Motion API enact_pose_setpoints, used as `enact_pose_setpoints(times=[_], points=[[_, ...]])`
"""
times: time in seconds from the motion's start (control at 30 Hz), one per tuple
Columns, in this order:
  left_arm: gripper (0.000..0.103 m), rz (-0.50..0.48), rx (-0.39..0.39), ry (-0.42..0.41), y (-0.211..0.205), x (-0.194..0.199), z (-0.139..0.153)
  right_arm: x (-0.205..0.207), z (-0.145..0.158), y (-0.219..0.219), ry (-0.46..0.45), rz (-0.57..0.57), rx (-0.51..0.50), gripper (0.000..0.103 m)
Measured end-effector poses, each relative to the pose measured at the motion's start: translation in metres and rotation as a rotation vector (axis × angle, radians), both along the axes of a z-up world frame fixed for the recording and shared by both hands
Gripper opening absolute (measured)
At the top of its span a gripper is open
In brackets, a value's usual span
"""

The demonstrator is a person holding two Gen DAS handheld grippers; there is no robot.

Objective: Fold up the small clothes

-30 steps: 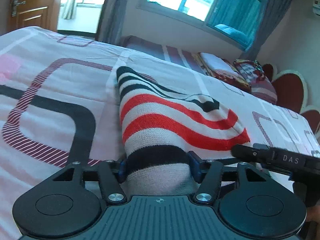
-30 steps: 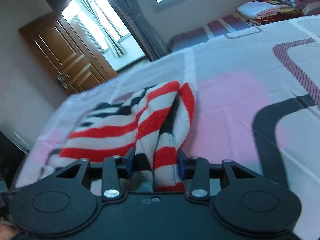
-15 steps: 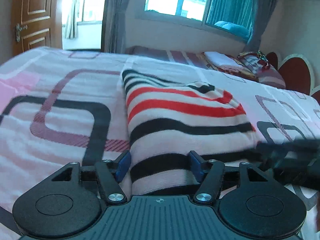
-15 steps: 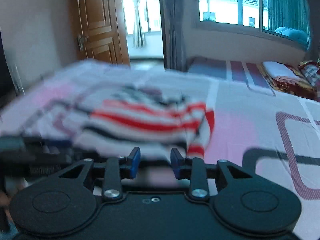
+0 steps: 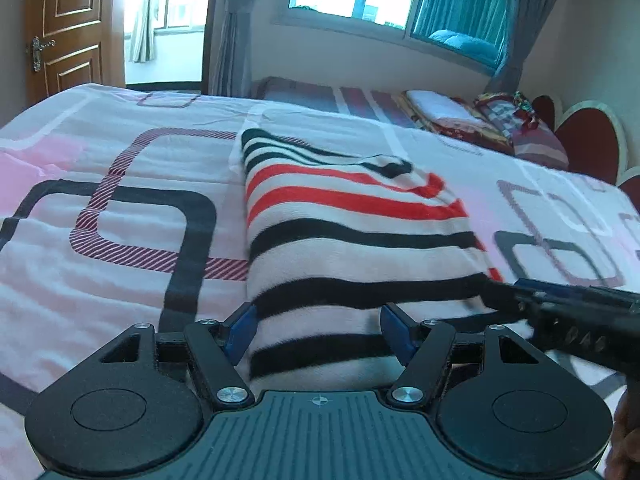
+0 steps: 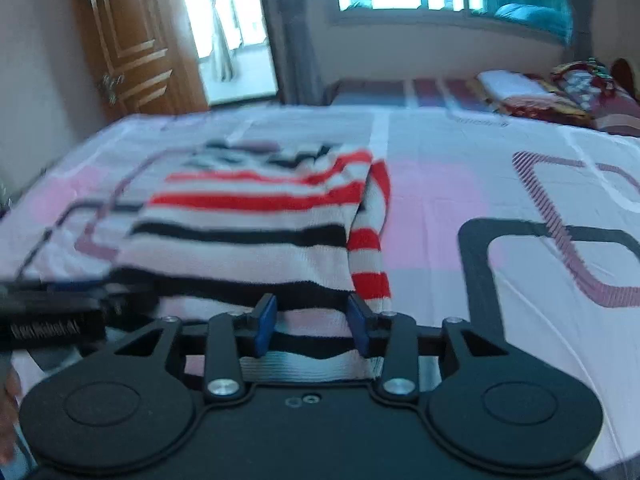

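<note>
A small knit sweater [image 5: 352,240] with red, black and white stripes lies folded flat on the bed, seen also in the right wrist view [image 6: 256,232]. My left gripper [image 5: 320,332] is open, its blue pads on either side of the sweater's near left hem. My right gripper [image 6: 312,324] is open over the near right hem, where a grey ribbed band shows between the jaws. A striped sleeve [image 6: 370,252] hangs along the sweater's right edge. Each gripper shows in the other's view: the right one [image 5: 568,316], the left one [image 6: 60,312].
The bed [image 5: 120,208] has a pink and white cover with dark rounded-square patterns. Folded blankets [image 5: 472,120] lie at its far end by a red headboard [image 5: 588,144]. A wooden door [image 5: 68,28] and curtained windows stand behind.
Both grippers were shut on the sweater a second ago and held it bunched up. It has been laid down flat and spread. Both grippers have opened and let it go.
</note>
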State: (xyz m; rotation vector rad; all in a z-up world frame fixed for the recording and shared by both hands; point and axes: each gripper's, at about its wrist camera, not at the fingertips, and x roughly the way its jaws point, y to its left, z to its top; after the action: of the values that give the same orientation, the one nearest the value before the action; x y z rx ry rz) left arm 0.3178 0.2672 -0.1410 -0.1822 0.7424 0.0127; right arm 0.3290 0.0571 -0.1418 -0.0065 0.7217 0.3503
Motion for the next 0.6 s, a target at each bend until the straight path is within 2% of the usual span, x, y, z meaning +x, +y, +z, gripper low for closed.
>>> enact_pose_setpoints(times=[0.03, 0.07, 0.17, 0.23, 0.37, 0.5, 0.6], points=[[0.078, 0.002, 0.005, 0.002, -0.002, -0.001, -0.001, -0.006, 0.004, 0.0, -0.023, -0.007, 0.001, 0.04], [0.082, 0.001, 0.004, 0.019, -0.004, 0.0, -0.005, -0.011, 0.004, 0.003, -0.037, -0.014, -0.032, 0.041], [0.084, -0.008, 0.024, 0.077, -0.011, 0.005, -0.018, -0.009, -0.018, 0.011, 0.033, -0.021, -0.116, 0.041], [0.088, -0.015, 0.043, 0.068, -0.014, 0.005, -0.022, -0.008, -0.022, 0.017, 0.024, -0.025, -0.152, 0.041], [0.102, 0.015, -0.007, 0.102, -0.011, 0.005, -0.03, -0.002, -0.029, 0.02, 0.032, -0.011, -0.173, 0.041], [0.103, 0.046, -0.036, 0.108, -0.01, 0.004, -0.036, -0.004, -0.033, 0.016, 0.026, -0.026, -0.143, 0.041], [0.103, 0.051, -0.028, 0.122, -0.012, 0.003, -0.034, -0.009, -0.032, 0.015, 0.014, -0.02, -0.138, 0.041]])
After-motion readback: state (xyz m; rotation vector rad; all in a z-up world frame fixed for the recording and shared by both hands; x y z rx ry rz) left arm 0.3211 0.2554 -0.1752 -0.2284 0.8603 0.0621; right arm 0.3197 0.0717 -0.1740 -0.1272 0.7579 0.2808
